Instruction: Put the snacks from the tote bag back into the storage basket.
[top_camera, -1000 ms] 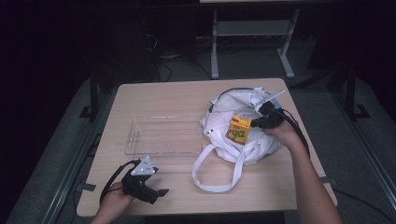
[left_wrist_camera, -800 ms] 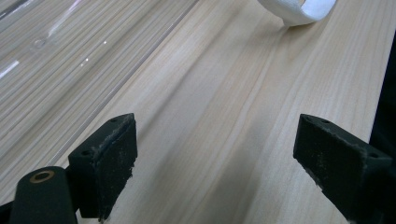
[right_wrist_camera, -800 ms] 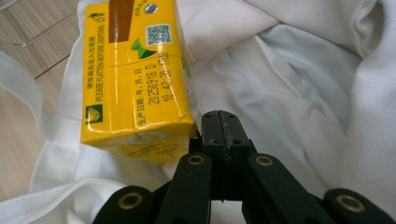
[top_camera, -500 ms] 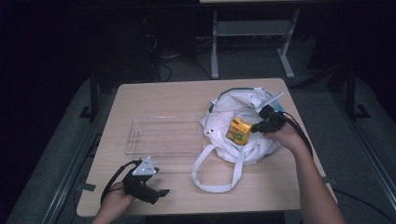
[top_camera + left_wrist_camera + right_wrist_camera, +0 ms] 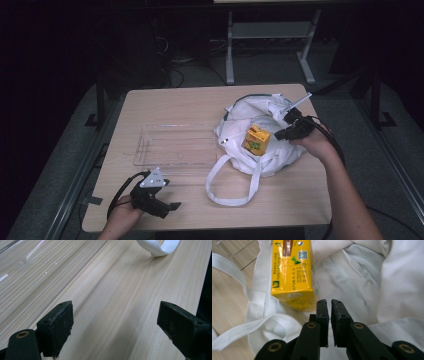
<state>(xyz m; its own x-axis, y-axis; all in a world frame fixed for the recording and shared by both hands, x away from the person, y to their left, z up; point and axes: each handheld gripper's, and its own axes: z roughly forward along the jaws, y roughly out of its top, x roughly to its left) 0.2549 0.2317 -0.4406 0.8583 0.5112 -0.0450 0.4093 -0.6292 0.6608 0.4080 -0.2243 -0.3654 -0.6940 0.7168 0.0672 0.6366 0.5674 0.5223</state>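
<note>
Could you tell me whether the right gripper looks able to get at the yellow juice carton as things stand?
Probably yes: the right gripper sits just beside the yellow juice carton, which lies exposed on the white bag, nothing between them. Its jaws are nearly closed, so they must open first.

Right gripper [image 5: 327,305] jaws nearly closed, beside yellow juice carton [image 5: 291,272], on white bag [image 5: 362,280]

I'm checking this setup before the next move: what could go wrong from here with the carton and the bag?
The yellow juice carton stands on the soft, rumpled white tote bag, so a nudge may tip it. The right tongs are nearly shut beside it and must open before any grasp. The bag's loose strap trails over the table and could snag the left tongs.
</note>
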